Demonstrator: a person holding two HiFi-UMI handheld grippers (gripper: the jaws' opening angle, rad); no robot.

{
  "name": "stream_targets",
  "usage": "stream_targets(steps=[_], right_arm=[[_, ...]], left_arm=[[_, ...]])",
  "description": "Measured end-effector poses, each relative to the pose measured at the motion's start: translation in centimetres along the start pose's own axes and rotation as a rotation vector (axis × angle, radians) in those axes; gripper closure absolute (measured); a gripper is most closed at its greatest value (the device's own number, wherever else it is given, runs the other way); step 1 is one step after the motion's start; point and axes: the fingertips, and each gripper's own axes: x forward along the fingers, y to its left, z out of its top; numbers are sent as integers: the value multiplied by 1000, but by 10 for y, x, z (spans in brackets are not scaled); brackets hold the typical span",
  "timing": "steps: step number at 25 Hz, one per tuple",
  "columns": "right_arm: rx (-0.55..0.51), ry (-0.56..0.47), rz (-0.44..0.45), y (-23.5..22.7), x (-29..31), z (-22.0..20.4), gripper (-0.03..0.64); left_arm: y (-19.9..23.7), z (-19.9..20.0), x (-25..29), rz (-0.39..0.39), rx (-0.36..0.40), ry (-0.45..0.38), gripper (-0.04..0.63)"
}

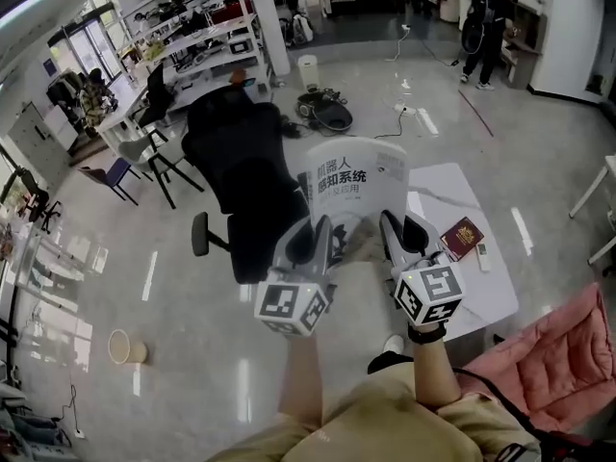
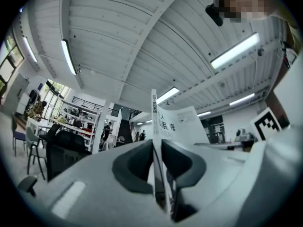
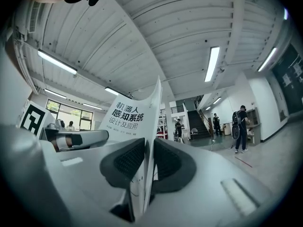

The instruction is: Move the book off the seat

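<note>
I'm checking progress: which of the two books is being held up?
The white book with the black title, clamped by the left tongs and right tongs. The dark red book lies flat on the white table.

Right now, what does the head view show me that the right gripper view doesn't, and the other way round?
Head view only: the black office chair, and the white table with a red booklet lying on it. Right gripper view only: the ceiling lights, and the right gripper up close, jaws pressed on the page edge. Both: the white book, upright, and the left gripper also clamping it.
</note>
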Motion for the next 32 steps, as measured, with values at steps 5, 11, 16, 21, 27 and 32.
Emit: stream_targets(steps=[5,11,16,21,27,32], right_arm=[[-9,-18,-52,-113,28,26,551],[0,-2,-120,-214,36,14,552],[42,35,-239,-326,39,10,551],[63,48,-375,-365,40,-30,551],[102,74,-581,-524,1,-34,551],[113,68,-730,-554,23,-70,551]], left_arm=[[-35,-3,113,-35,-3,-21,540],[-67,-41,209,-113,-36,14,540],[-114,-72,315,-232,-64,100,540],[-118,-123,356,-364,-103,149,540],[-222,-175,490,-573,-148,224,538],[-209,-219,538,-728,-173,265,538]])
